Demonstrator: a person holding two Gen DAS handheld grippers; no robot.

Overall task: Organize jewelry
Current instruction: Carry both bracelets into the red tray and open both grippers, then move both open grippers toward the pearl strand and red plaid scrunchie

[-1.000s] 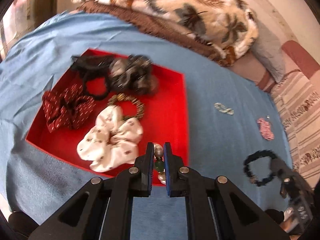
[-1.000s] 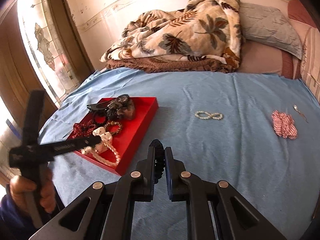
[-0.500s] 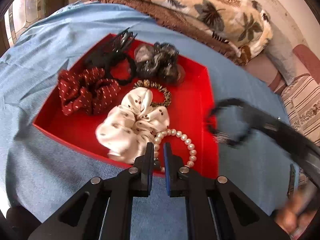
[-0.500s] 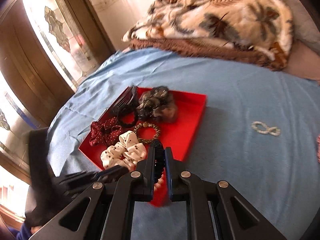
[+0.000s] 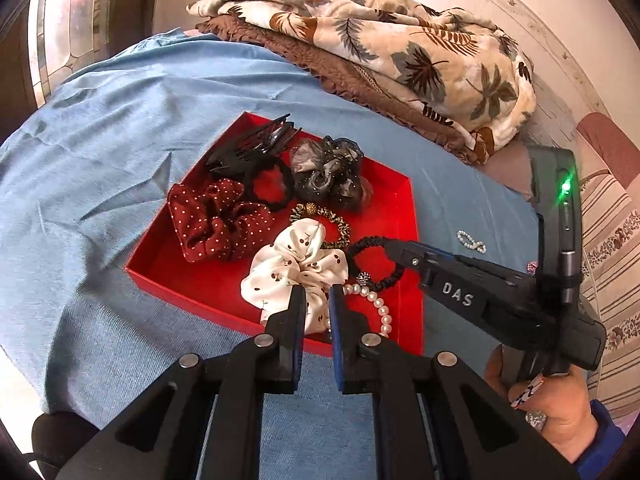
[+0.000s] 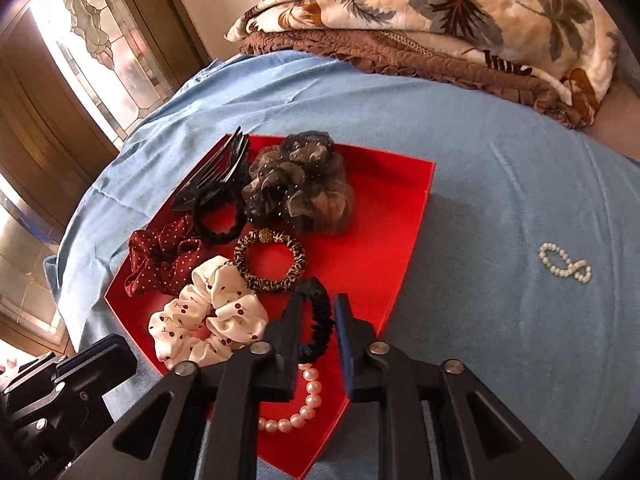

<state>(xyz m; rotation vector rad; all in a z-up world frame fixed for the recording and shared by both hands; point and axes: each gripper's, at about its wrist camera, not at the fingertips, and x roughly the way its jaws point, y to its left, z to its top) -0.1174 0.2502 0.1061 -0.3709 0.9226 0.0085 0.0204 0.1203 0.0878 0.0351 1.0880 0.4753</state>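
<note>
Left gripper (image 5: 316,304): fingers parted, empty, hovering over the red tray's (image 5: 192,280) near edge.
Right gripper (image 6: 316,316): reaching in from the right, fingers apart; black bracelet (image 6: 320,316) hangs between them, above the tray.
Pearl bracelet (image 6: 300,408): in the tray's near corner.

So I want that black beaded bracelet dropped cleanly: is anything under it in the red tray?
Yes. The black beaded bracelet in the right tongs hangs over the pearl bracelet, beside the cherry-print scrunchie. Bare red tray floor lies further right.

In tray (image 6: 400,216): scrunchies, hair claw (image 6: 216,172), pearl bracelet (image 6: 304,404)
Right of tray: small pearl bracelet (image 6: 565,263)
Behind tray: folded blankets (image 6: 440,16)
</note>
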